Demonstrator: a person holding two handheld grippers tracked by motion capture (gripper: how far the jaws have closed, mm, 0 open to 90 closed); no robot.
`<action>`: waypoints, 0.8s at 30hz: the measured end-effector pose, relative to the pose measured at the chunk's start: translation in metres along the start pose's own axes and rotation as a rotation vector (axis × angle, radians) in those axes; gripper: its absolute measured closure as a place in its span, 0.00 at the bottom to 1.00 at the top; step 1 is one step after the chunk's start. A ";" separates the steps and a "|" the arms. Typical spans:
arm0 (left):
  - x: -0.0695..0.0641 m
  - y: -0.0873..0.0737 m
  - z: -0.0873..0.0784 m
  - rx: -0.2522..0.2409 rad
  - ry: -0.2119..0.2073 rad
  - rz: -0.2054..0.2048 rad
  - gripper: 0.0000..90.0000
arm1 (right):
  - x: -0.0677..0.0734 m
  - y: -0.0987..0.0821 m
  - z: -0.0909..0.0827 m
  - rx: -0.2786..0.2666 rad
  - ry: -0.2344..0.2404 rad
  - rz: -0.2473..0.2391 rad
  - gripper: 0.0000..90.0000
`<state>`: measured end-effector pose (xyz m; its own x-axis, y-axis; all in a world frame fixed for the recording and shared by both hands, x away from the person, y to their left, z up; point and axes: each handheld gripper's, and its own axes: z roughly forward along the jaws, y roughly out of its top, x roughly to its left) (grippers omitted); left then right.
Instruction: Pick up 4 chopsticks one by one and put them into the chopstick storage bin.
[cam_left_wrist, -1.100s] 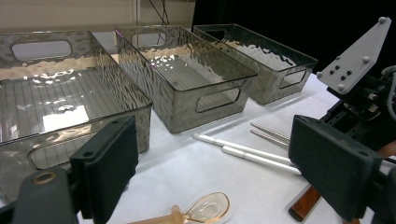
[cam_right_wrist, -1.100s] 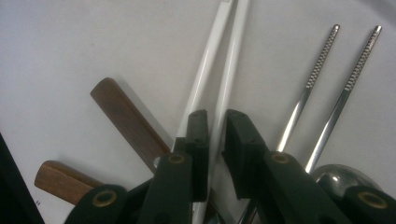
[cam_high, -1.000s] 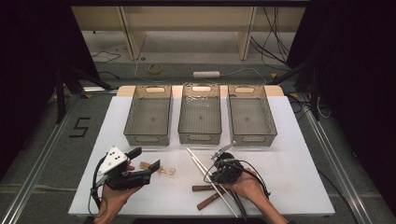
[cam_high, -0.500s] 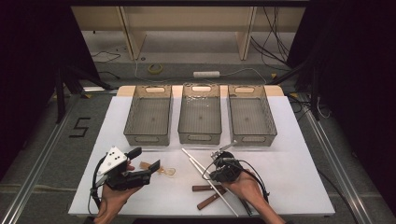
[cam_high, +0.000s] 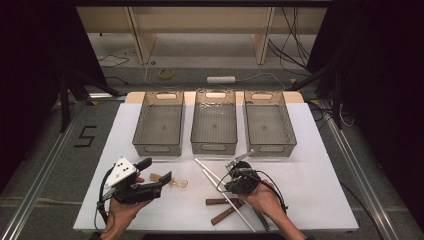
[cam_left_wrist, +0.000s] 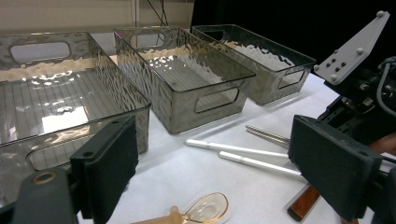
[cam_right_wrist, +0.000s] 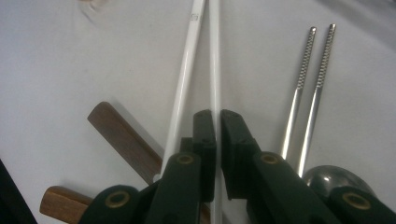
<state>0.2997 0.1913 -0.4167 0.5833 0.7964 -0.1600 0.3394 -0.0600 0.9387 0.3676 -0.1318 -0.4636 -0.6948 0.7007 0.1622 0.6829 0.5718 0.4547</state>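
One white chopstick (cam_right_wrist: 215, 56) runs between the pads of the right gripper (cam_right_wrist: 218, 122), whose jaws have just been closing and now pinch it near its lower end. Its twin, the second white chopstick (cam_right_wrist: 184, 79), lies just beside it on the left, converging toward it at the far tips. Both lie on the white tabletop (cam_high: 320, 165) near its front edge, right of the middle. A pair of metal chopsticks (cam_right_wrist: 306, 88) lies just right of the jaws, with a metal spoon bowl (cam_right_wrist: 334, 177) below them. Two brown wooden sticks (cam_right_wrist: 123, 140) lie to the left, under the white pair. The left gripper (cam_high: 150, 176), near the front left corner, has its jaws spread wide on nothing, above a clear amber spoon (cam_left_wrist: 205, 208). Three clear bins (cam_high: 214, 127) stand in a row along the back edge.
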 end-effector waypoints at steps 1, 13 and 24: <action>0.000 0.000 0.000 0.000 0.000 0.000 0.17 | 0.000 0.000 -0.001 -0.003 -0.001 -0.006 0.95; 0.000 0.000 0.002 0.019 -0.009 0.000 0.17 | -0.005 0.001 -0.020 -0.034 0.009 -0.067 0.96; -0.011 0.003 0.028 0.156 -0.102 0.098 0.17 | 0.001 0.000 -0.040 -0.038 0.036 -0.178 0.96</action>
<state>0.3150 0.1652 -0.4210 0.6881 0.7177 -0.1073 0.3828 -0.2334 0.8939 0.3580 -0.1486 -0.4281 -0.8121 0.5736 0.1071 0.5398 0.6687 0.5113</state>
